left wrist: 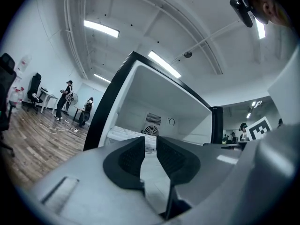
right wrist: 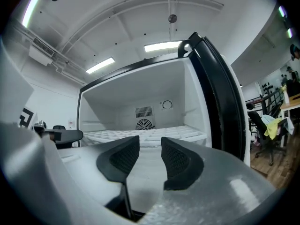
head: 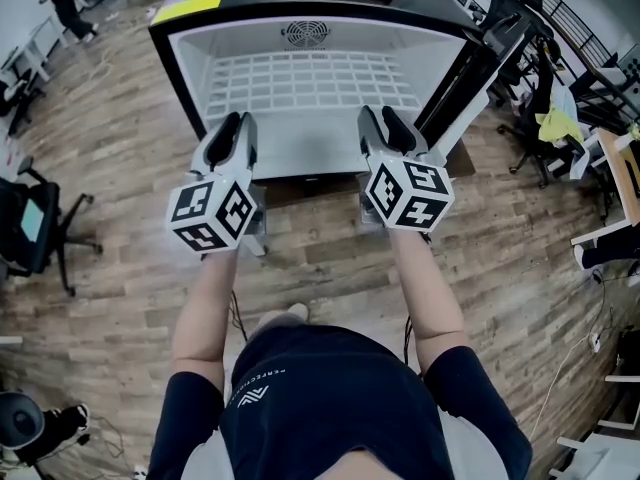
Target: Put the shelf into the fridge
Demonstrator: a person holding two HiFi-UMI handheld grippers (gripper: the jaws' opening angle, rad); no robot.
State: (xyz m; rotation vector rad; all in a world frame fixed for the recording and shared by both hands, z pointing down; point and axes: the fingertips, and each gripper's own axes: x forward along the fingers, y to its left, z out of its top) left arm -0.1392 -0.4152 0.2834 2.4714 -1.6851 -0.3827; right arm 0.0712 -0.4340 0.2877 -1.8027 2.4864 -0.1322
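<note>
Hovering at the open fridge [head: 178, 63], held left hand-held gripper [head: 238, 123] and right hand-held gripper [head: 385, 118] partly open, gripping nothing; spotted shelf [head: 310, 80] flat inside.

Small white print [head: 263, 375] running beside chevron logo [head: 248, 397] on dark shirt [head: 330, 408], too small for reading. Left marker cube [head: 212, 213] and right marker cube [head: 408, 193] showing black-and-white square codes, no letters. Yellow label [head: 187, 8] lying on fridge [head: 166, 48] top, print not legible.
</note>
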